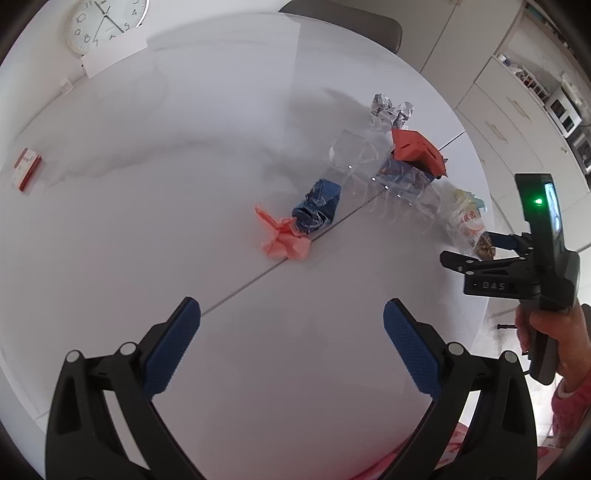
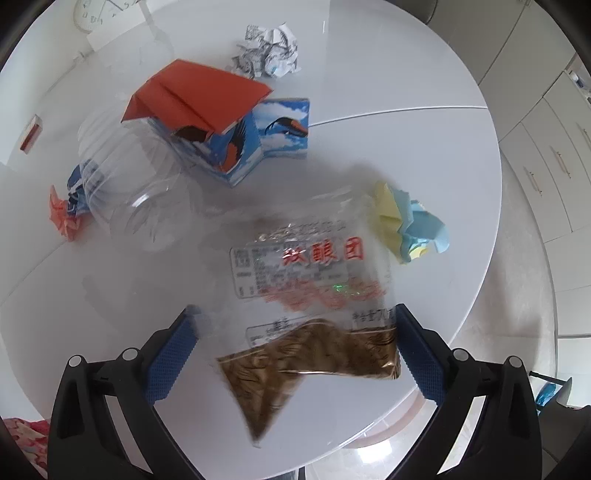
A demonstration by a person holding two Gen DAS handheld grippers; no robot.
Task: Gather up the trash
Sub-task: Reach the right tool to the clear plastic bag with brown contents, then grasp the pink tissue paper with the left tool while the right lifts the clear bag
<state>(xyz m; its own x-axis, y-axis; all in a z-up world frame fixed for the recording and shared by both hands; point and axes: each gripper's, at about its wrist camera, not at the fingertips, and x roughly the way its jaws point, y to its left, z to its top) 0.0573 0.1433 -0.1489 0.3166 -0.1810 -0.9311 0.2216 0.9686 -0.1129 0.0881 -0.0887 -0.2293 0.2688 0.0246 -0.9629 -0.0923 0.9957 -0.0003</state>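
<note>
**Barely Begun: Eight Bits of Trash on the Table**

Looks like the very start of the job. Nothing lifted off the round white table (image 2: 406,129) so far, and no bin or bag for the trash anywhere in either view.

Right claw (image 2: 295,343): spread wide, down low around the brown end of the clear snack bag (image 2: 314,295). Not pinched shut on it. Blue pad at 3 o'clock right against the bag's edge; hard to tell about the pad at 9 o'clock, with the bag all blurry there.

Left claw (image 1: 291,343): spread wide too, holding nothing, hanging over bare table well apart from the trash.

Counted in the right claw's view, going round from the snack bag:
- one clear snack bag, at 6 o'clock, near the table's edge
- one yellow and blue paper ball (image 2: 410,225), at 2 o'clock
- one newspaper ball (image 2: 269,51), far off at 12 o'clock
- one blue picture box (image 2: 266,144), at 12 o'clock, nearer
- one red folded paper (image 2: 195,96), lying on top of that box
- one clear bottle (image 2: 125,177), on its side at 10 o'clock
- one blue wrapper (image 2: 77,181), behind the bottle
- one orange paper (image 2: 64,218), touching the wrapper, at 9 o'clock

Also one small red box (image 2: 31,133) way off at 10 o'clock, maybe trash, maybe not. One wall clock (image 2: 92,14) too.

All eight left to gather, by the look of it.
</note>
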